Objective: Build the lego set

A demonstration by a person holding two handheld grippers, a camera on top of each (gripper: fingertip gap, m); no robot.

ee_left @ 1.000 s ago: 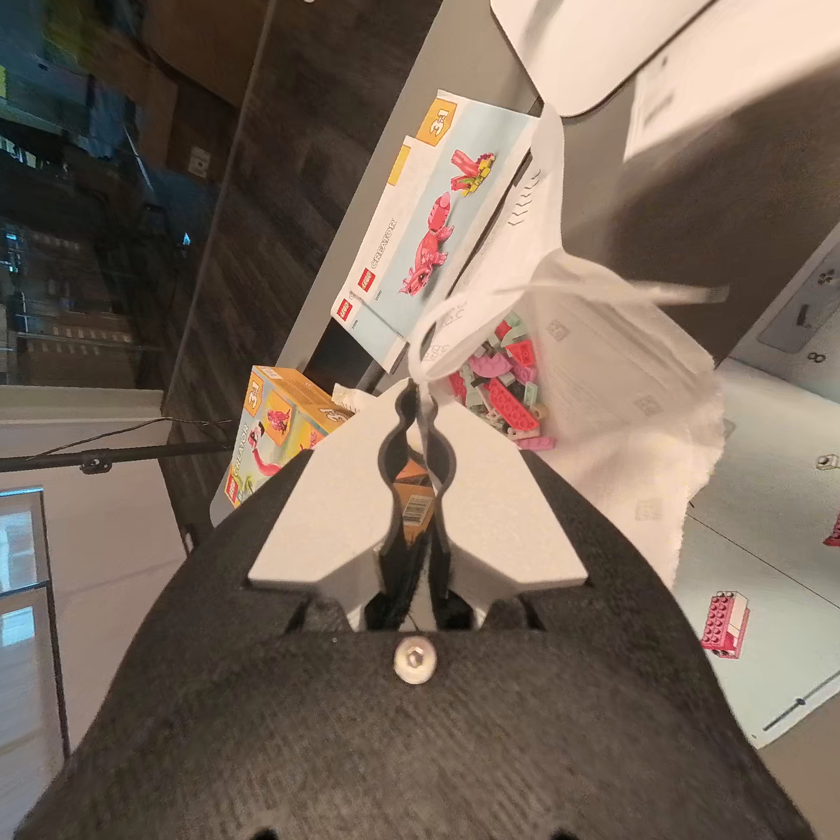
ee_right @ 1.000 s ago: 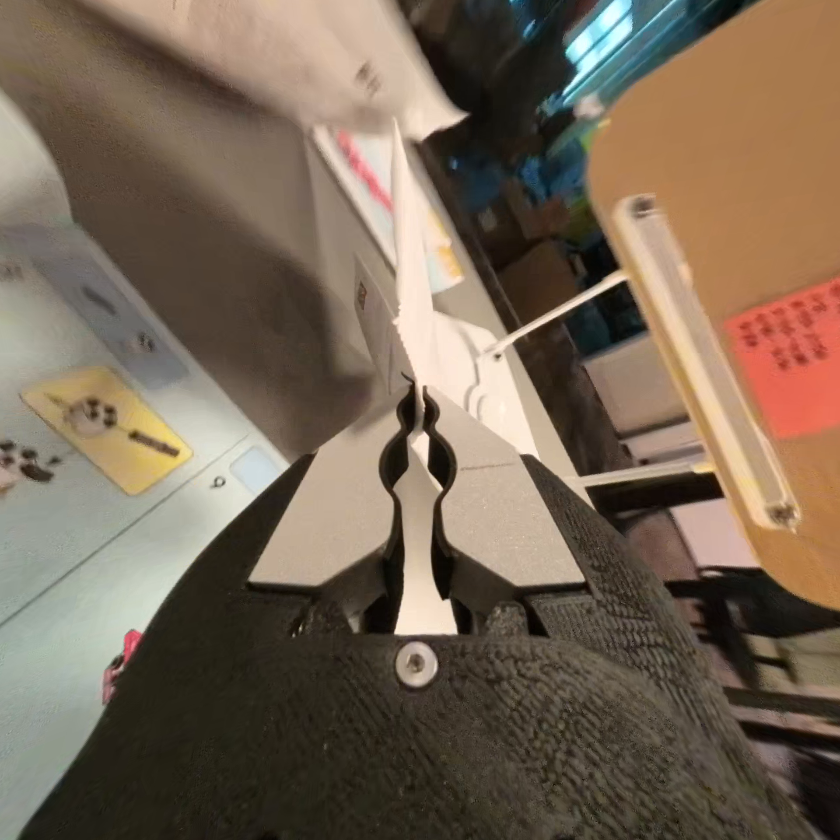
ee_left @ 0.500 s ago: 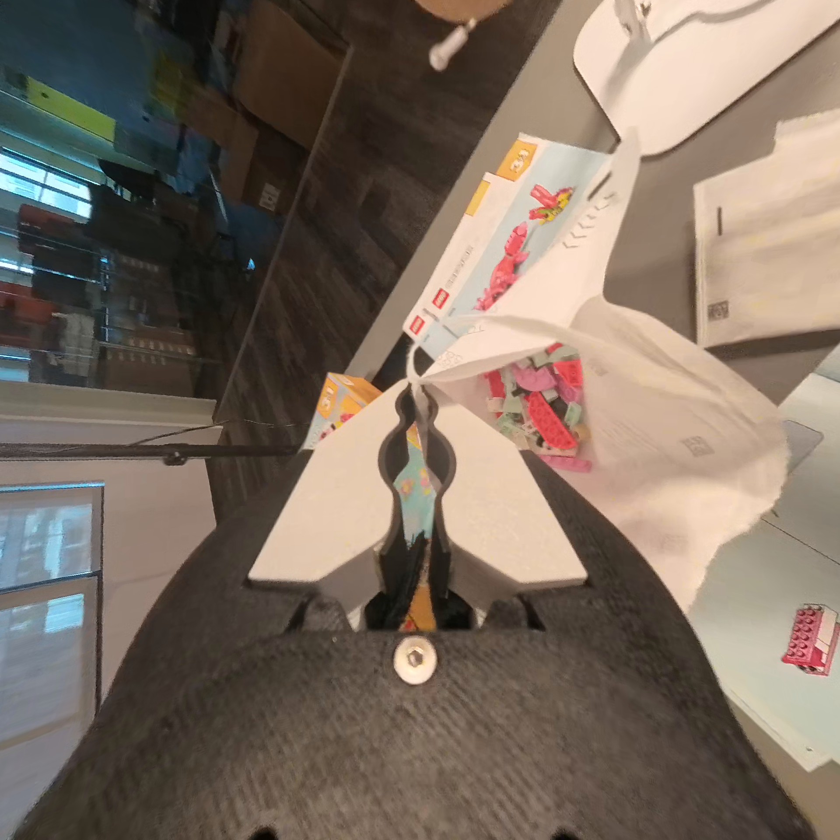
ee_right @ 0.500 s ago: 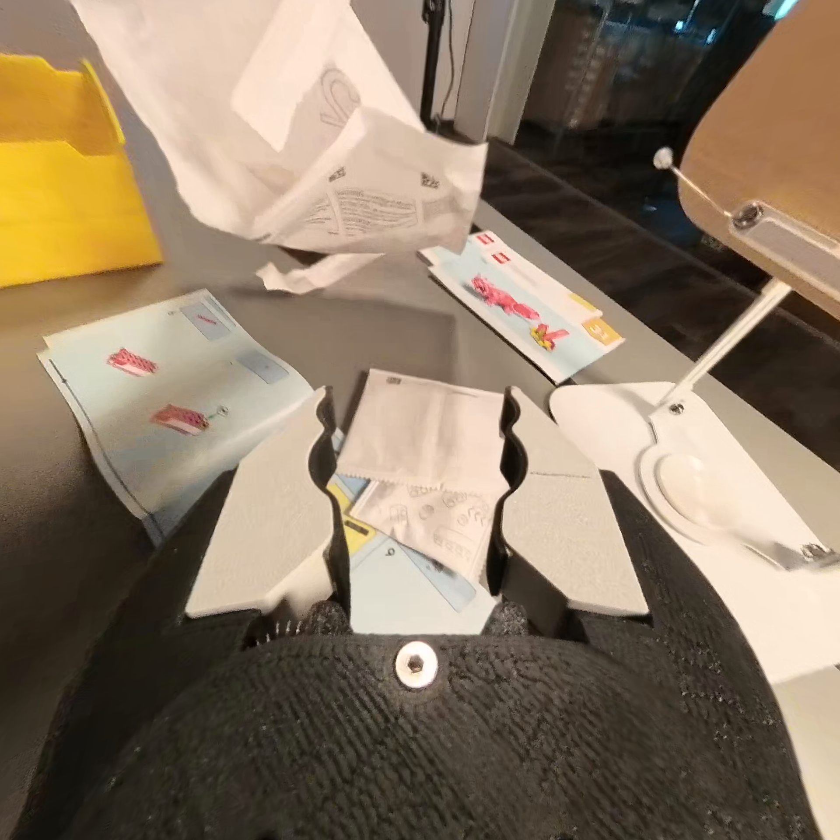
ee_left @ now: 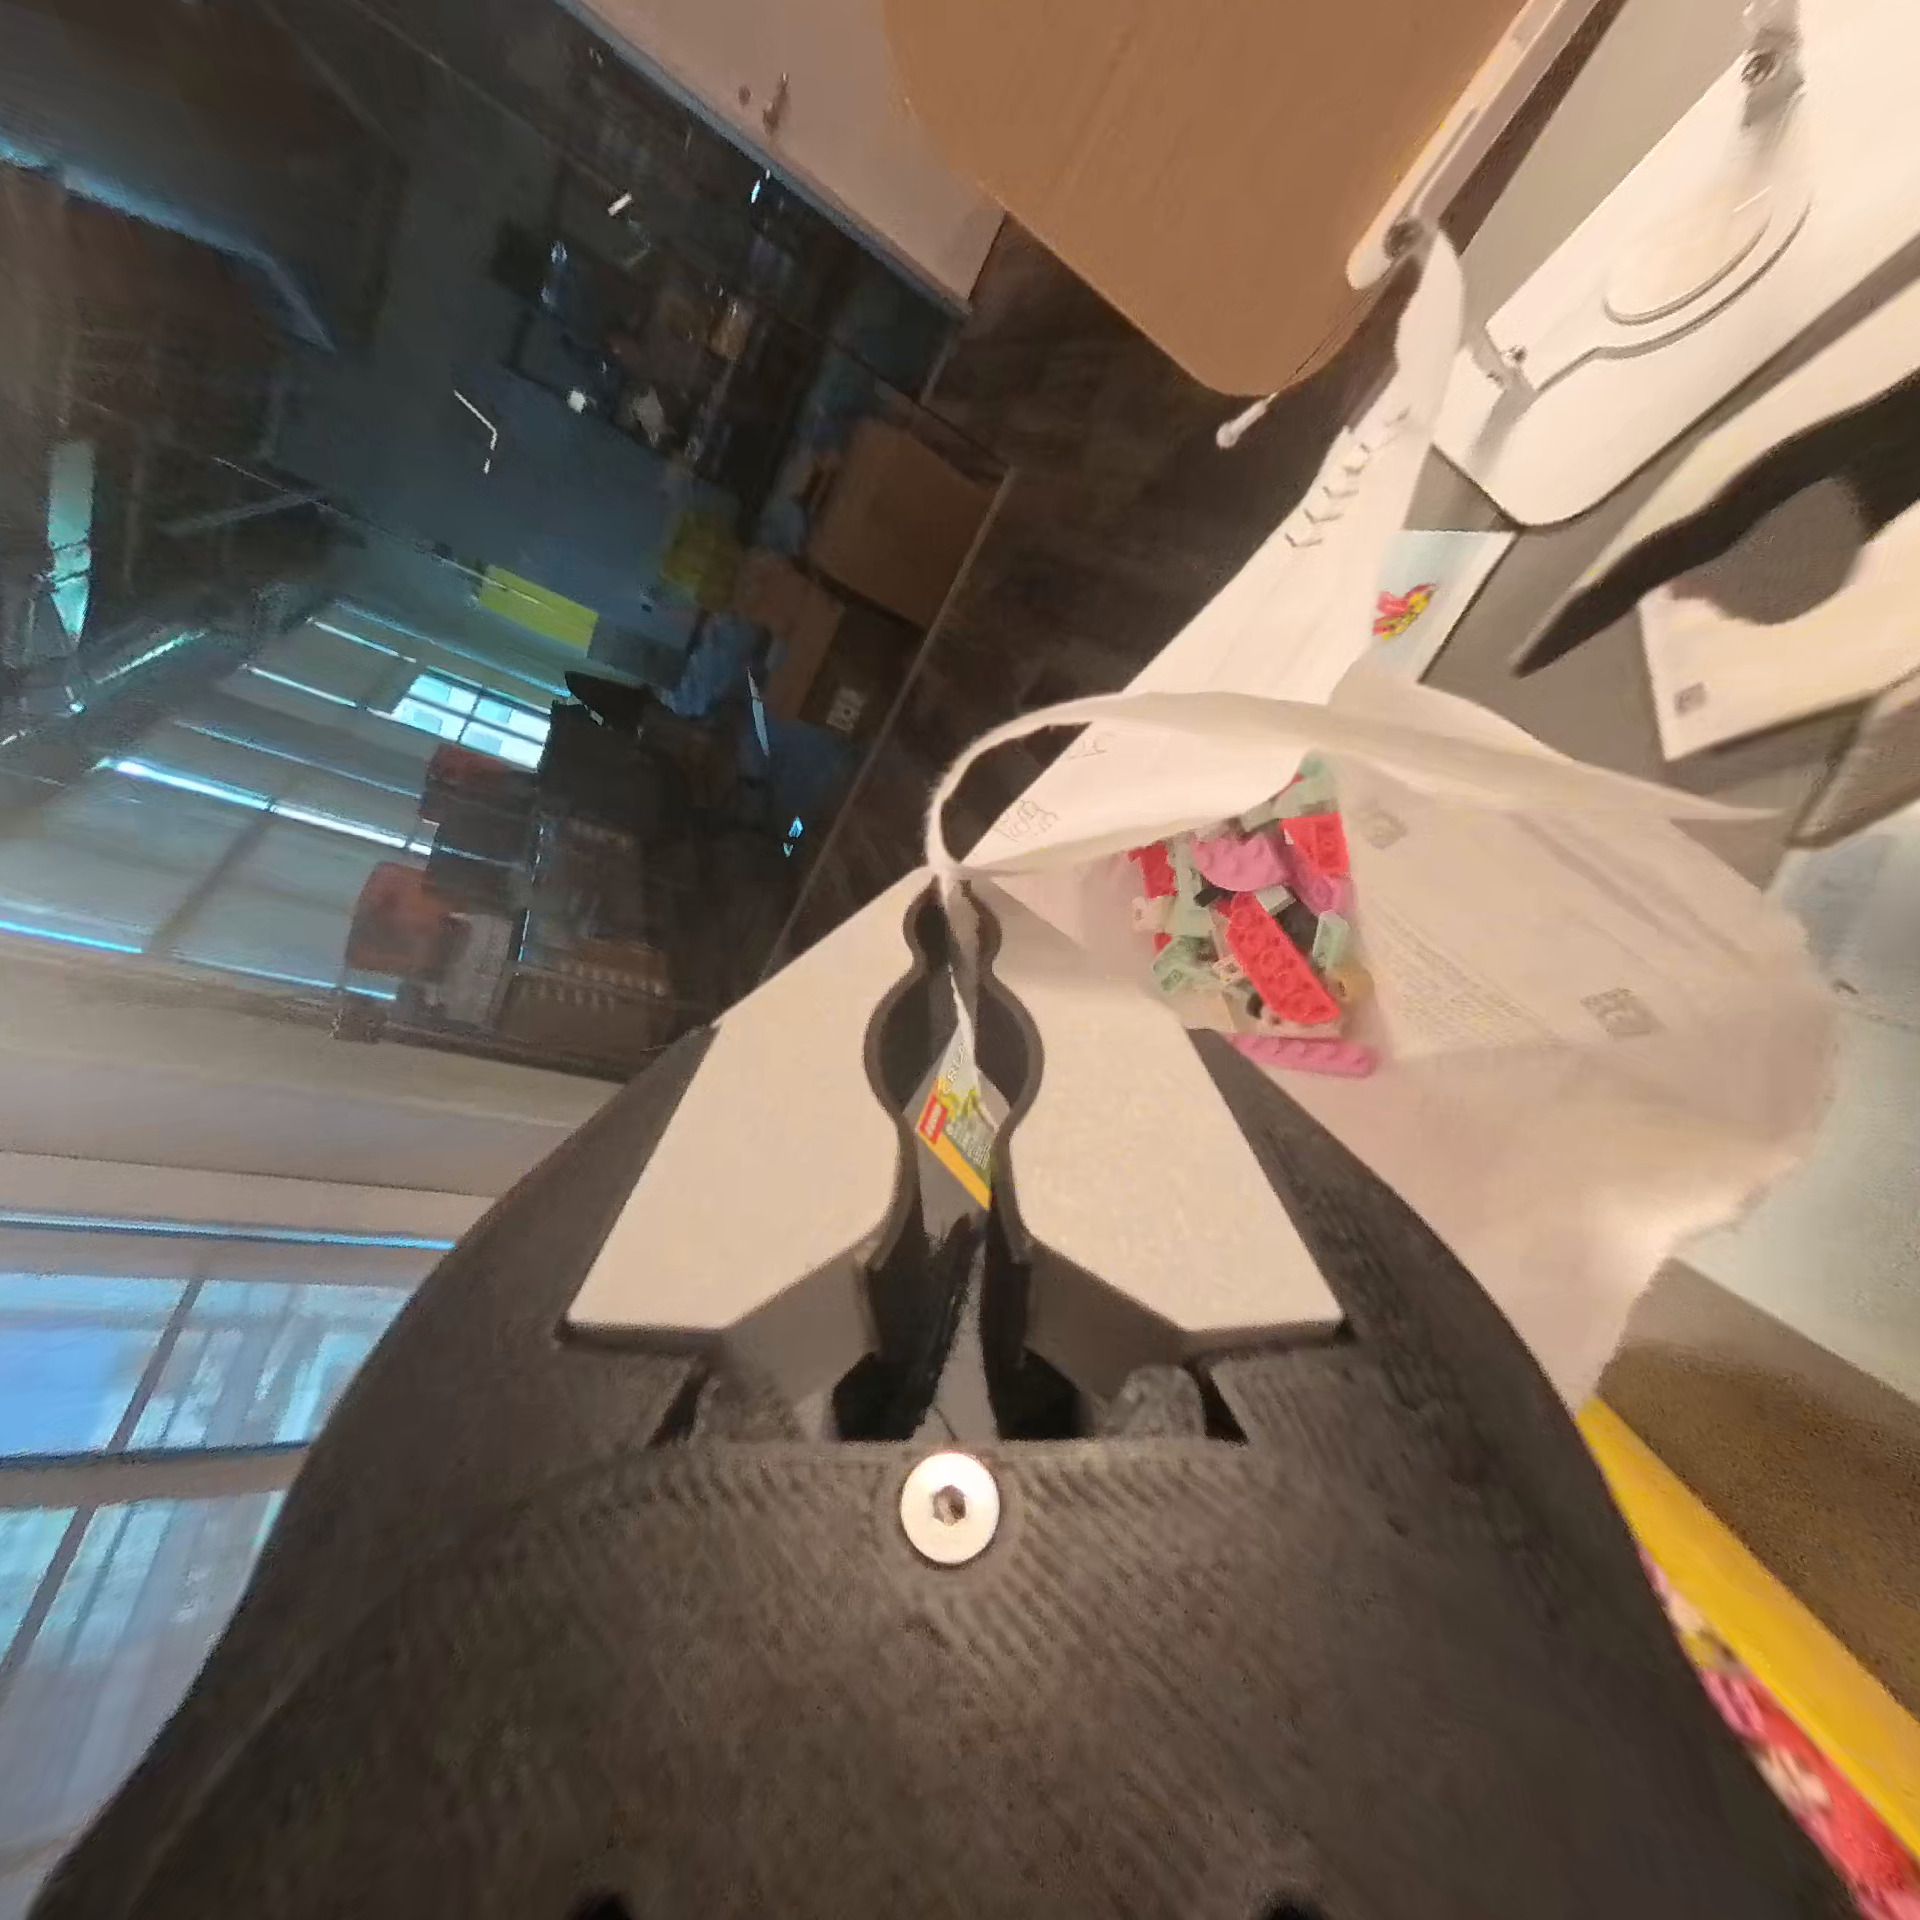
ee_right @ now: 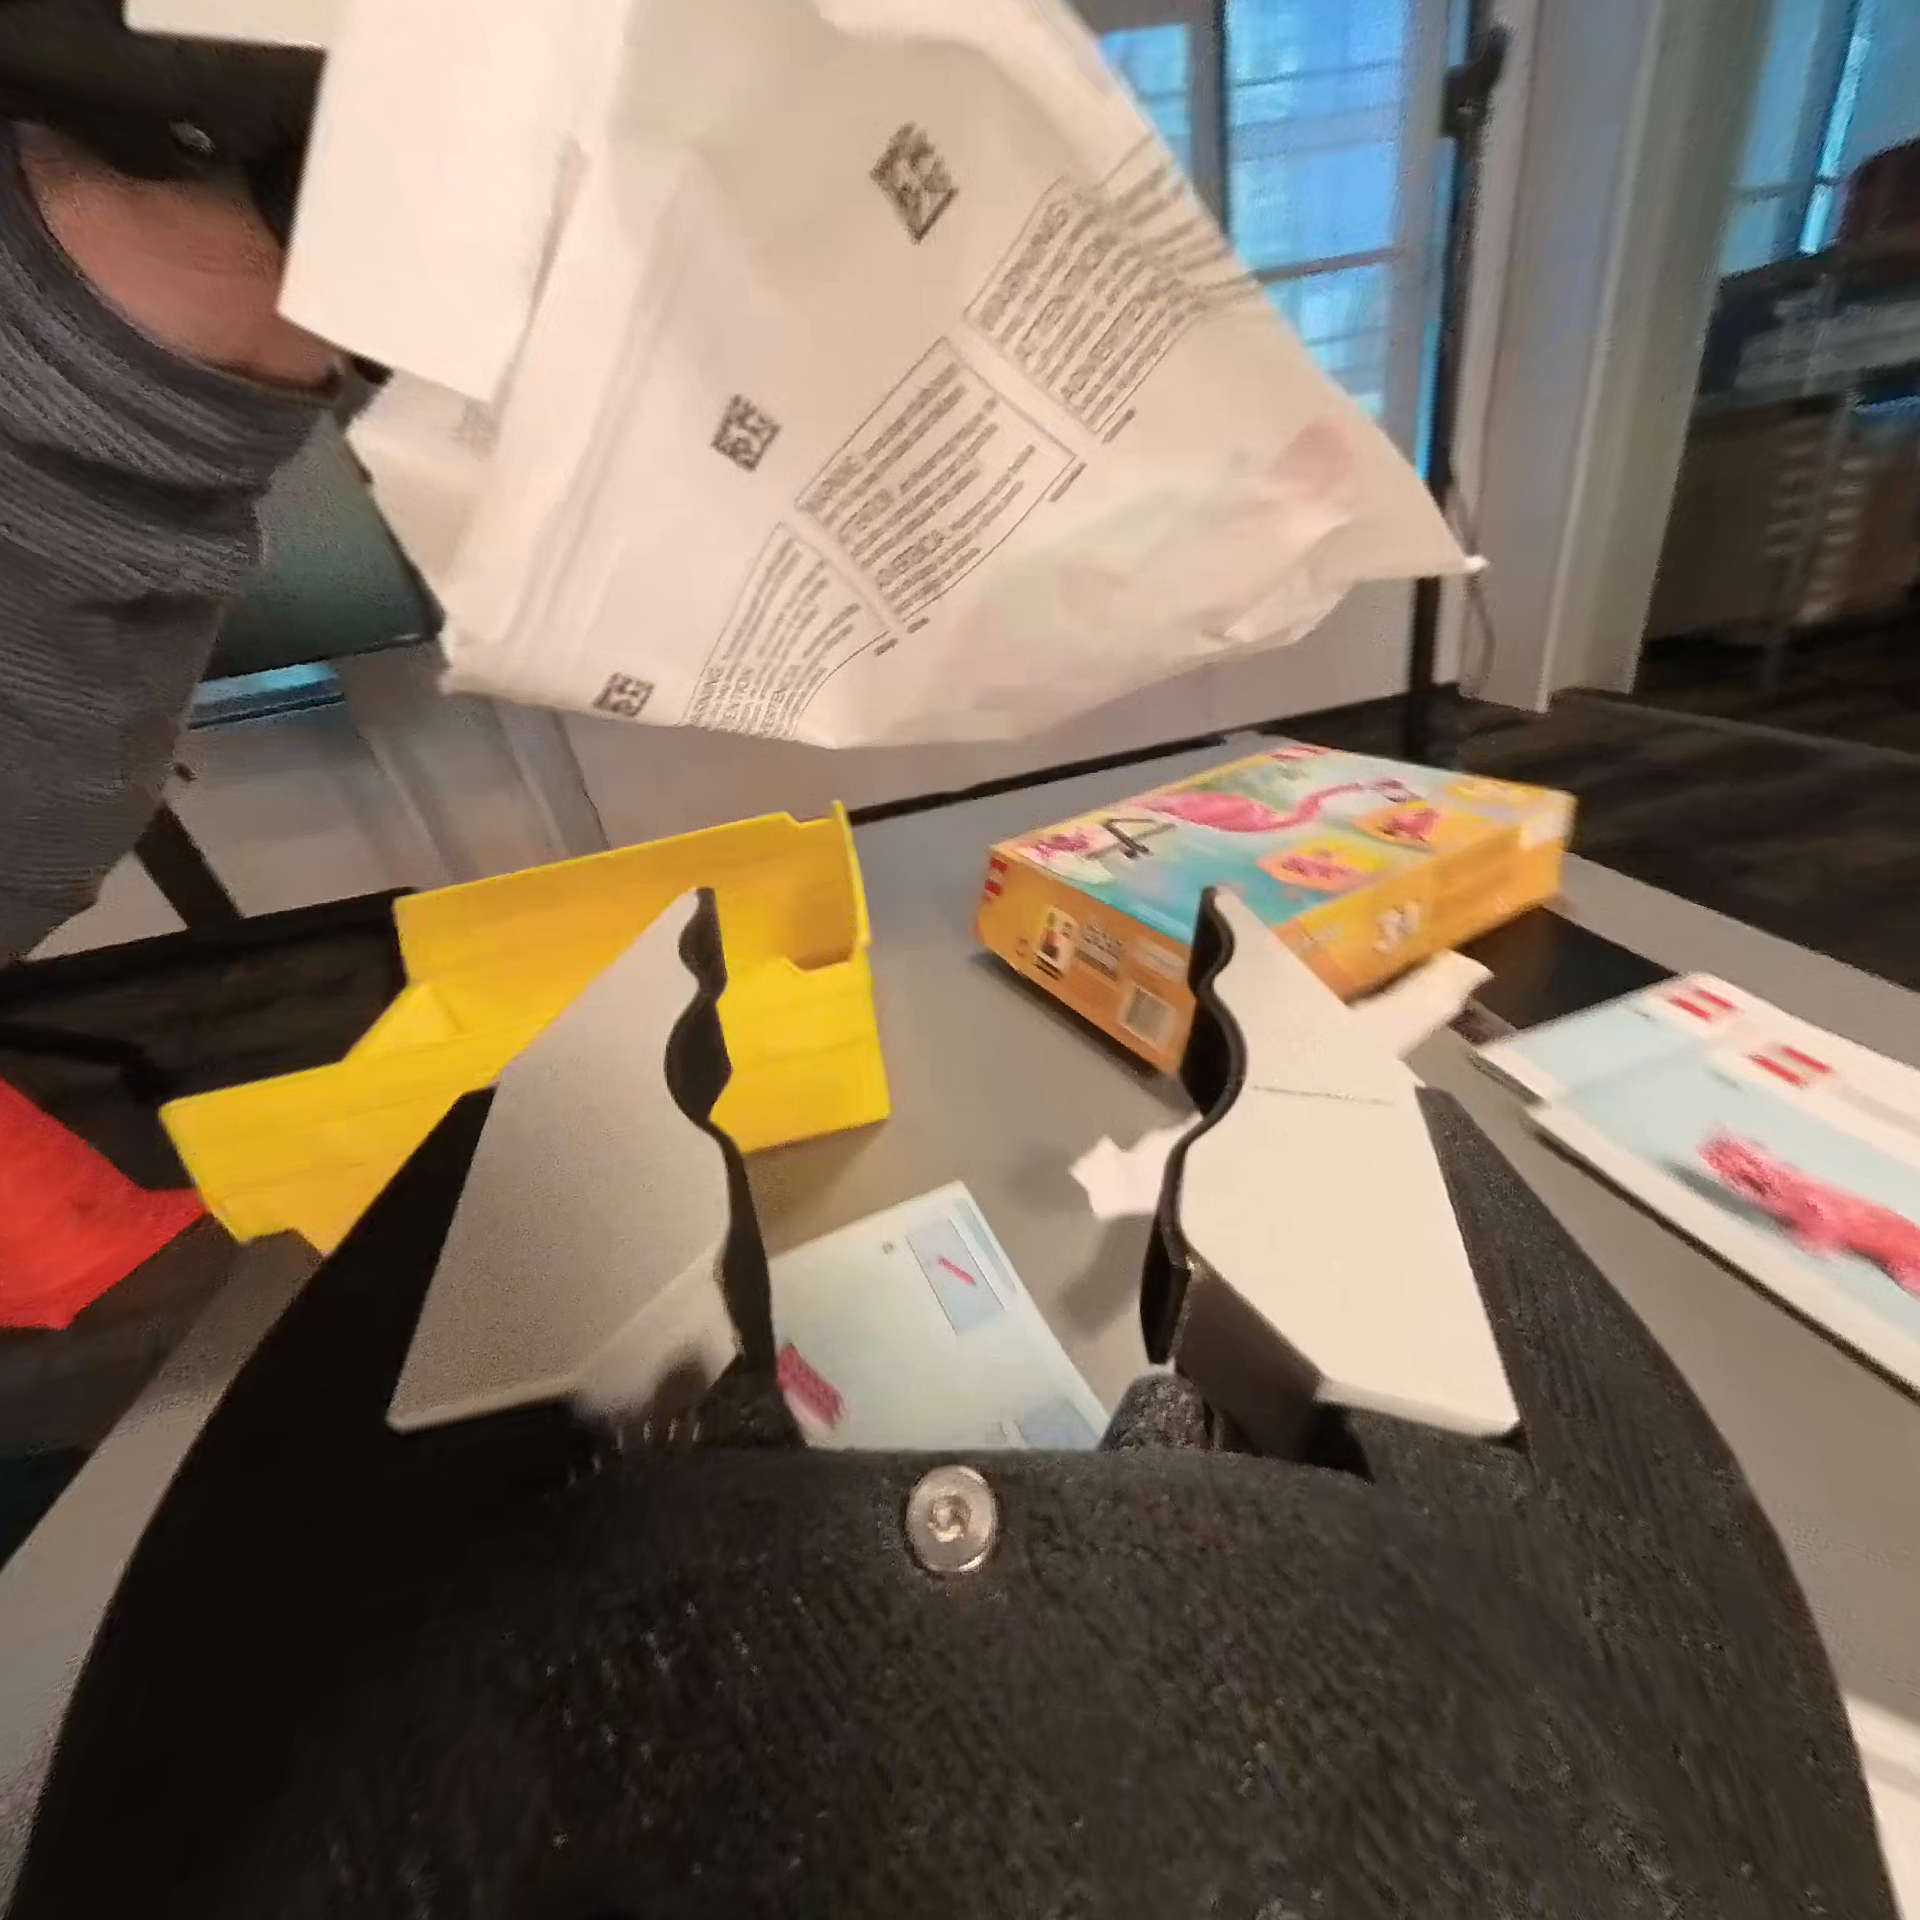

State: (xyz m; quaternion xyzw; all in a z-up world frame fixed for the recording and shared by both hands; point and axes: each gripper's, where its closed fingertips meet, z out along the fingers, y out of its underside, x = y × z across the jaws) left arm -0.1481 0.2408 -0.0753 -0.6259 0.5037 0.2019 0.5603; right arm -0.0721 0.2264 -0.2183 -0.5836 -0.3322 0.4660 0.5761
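Item: white paper bag (ee_left: 1507, 935) of pink, red and green bricks (ee_left: 1262, 925). Your left claw (ee_left: 951, 894) pinches its torn top edge, mouth open to its right. Your right claw (ee_right: 956, 914) is wide and empty, below the bag (ee_right: 831, 416), over the desk (ee_right: 935, 997) between yellow bin (ee_right: 790, 1049) and toy box (ee_right: 1299, 883).

The left tool (ee_left: 951, 894) is clamped on a white paper bag (ee_left: 1558, 935); the right tool (ee_right: 956, 914) gapes wide, bare.

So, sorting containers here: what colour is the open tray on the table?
Yellow tray, clearest in the right wrist view.
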